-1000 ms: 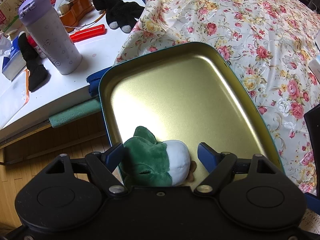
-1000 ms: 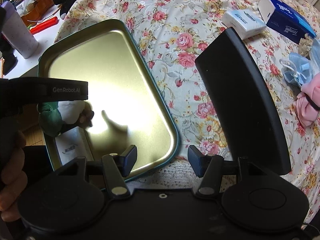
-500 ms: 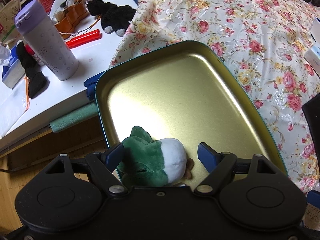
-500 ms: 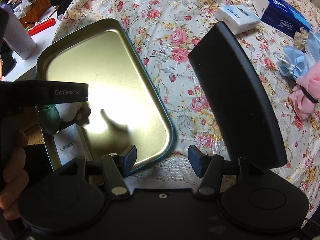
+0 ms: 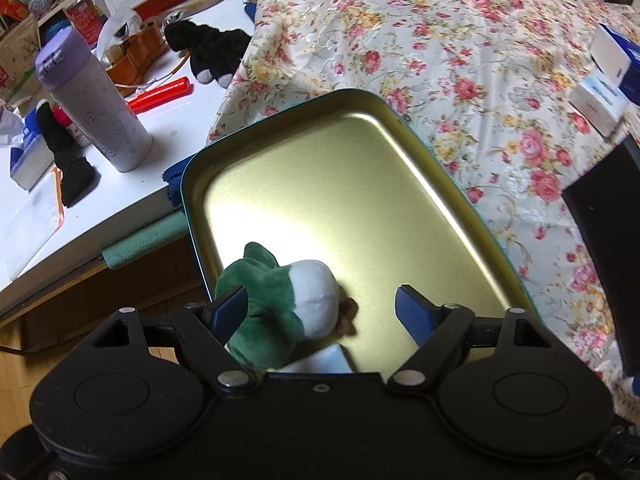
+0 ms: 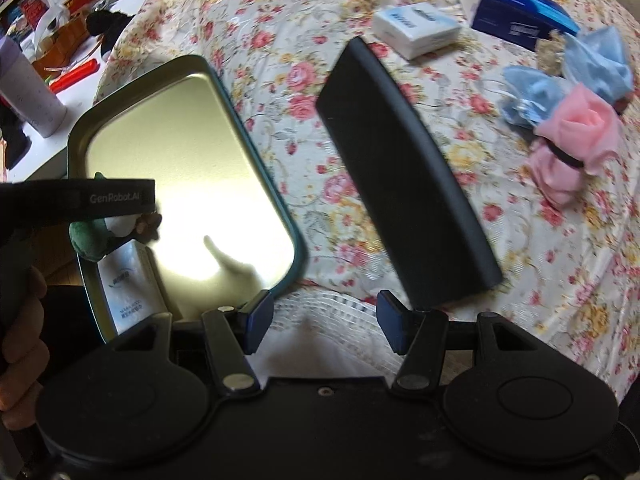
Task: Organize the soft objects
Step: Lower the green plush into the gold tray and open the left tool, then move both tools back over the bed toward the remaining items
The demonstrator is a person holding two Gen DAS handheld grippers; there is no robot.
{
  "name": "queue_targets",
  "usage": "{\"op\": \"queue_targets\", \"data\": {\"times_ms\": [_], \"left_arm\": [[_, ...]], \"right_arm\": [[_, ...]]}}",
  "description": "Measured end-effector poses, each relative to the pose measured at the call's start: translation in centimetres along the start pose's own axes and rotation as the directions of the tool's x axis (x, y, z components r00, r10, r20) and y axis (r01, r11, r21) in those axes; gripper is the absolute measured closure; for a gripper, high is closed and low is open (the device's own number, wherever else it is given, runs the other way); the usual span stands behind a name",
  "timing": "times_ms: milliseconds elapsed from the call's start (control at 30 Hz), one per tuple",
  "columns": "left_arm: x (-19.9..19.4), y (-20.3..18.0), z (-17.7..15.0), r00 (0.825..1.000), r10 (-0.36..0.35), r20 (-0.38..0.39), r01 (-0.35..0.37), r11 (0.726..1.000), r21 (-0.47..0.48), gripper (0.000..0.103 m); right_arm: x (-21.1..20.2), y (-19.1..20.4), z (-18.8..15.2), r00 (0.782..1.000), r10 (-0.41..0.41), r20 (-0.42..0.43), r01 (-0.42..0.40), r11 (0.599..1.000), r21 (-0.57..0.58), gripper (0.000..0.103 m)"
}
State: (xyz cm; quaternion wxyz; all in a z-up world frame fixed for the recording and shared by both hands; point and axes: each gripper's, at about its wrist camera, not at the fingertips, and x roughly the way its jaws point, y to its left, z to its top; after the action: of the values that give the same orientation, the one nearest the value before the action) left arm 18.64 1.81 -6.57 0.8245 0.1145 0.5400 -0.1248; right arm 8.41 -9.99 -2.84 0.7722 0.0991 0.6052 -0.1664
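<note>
Floral tablecloth [image 5: 460, 60] surrounds our gold tin tray [image 5: 360, 184]. Left gripper [image 5: 320, 308] jaws stand apart, the plush radish [image 5: 288, 304] resting loose between them; the right gripper [image 6: 324, 320] jaws gape empty. We should lift straight, avoiding snags.

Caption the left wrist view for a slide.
Open left gripper over a green-and-white plush in a gold tin on a floral cloth.

A floral cloth [image 5: 460, 64] is covering the big surface — beside it a white table [image 5: 100, 196] is standing over wooden flooring [image 5: 24, 360], daylight glaring.
</note>
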Motion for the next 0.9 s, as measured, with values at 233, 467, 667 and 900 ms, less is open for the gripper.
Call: {"op": "queue_targets", "data": {"times_ms": [233, 467, 667, 900], "left_arm": [[-2.2, -2.6, -1.0, 0.999, -0.043, 0.002, 0.043, 0.998, 0.037, 0.025], [-4.6, -5.2, -1.7, 0.998, -0.065, 0.020, 0.063, 0.995, 0.080, 0.025], [-6.5, -7.2, -2.2, 0.996, -0.081, 0.037, 0.076, 0.990, 0.119, 0.025], [-8.3, -9.9, -2.7, 0.994, -0.093, 0.051, 0.083, 0.982, 0.169, 0.025]], "right_arm": [[-1.7, -3.0, -1.5, 1.000, 0.001, 0.031, -0.002, 0.999, 0.042, 0.048], [-2.8, -6.7, -3.0, 0.999, -0.001, 0.053, -0.005, 0.993, 0.117, 0.048], [-3.4, -10.1, -3.7, 0.997, -0.011, 0.074, -0.004, 0.980, 0.199, 0.048], [-3.8, -14.1, -4.1, 0.994, -0.038, 0.099, 0.008, 0.958, 0.287, 0.047]]}}
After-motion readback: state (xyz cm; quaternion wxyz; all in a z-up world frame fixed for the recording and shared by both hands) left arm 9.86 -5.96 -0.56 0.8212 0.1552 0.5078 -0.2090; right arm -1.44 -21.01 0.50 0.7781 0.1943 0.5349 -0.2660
